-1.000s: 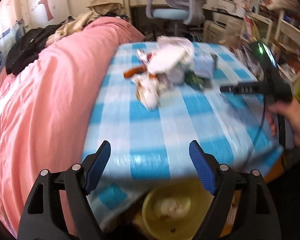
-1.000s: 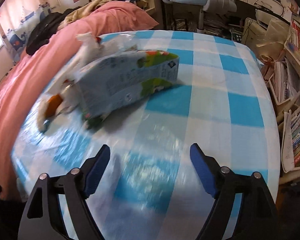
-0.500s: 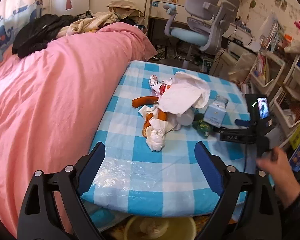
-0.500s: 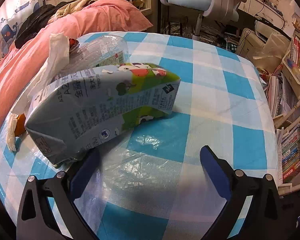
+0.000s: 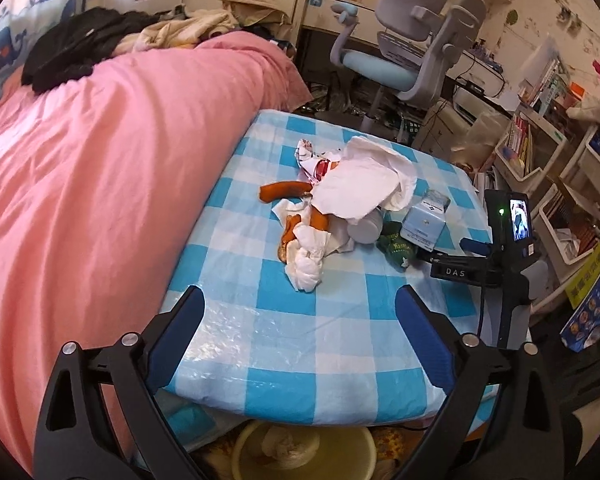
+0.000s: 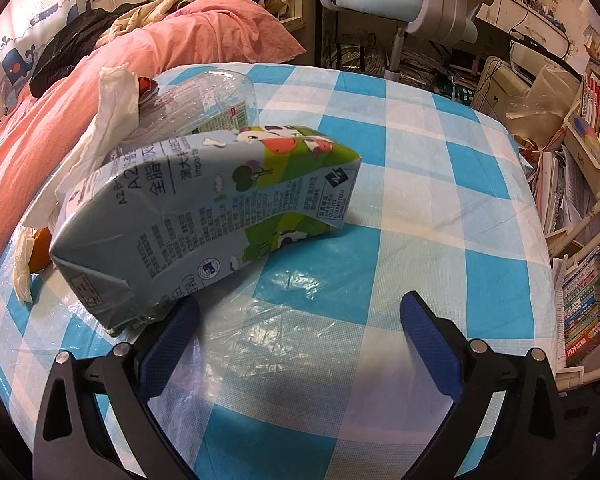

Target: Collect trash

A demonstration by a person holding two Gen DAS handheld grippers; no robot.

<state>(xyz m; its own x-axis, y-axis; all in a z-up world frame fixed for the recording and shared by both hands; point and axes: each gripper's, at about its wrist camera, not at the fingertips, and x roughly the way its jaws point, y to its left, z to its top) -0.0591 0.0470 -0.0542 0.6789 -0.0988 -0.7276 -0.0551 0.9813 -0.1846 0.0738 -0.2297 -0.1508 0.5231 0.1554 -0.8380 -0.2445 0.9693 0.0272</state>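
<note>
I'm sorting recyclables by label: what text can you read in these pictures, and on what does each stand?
"DAS": on the right gripper, seen from the left wrist.
"A2", "全脂", "Importe": on the milk carton.
"QUALITY GUARANTEED": on the carton's end, faint.
Carton's fine print, the clear bottle label, the green wrapper, book spines: too small to read.

Your table cover (image 6: 440, 184) is a glossy plastic sheet, blue-white check, wrinkled with glare near the pads. Milk carton (image 6: 204, 216) is coated paperboard, smooth, slight sheen, creased at the folded end. Bottle (image 6: 204, 100) behind it is clear thin plastic, crinkled. Tissues (image 5: 360, 188) look like soft matt paper, crumpled. Small green wrapper (image 5: 396, 250) is shiny film. Bed quilt (image 5: 100, 168) is matt pink cloth, lightly creased. Your gripper pads (image 6: 168, 344) are matt blue rubbery plastic on black plastic arms with metal rivets.
</note>
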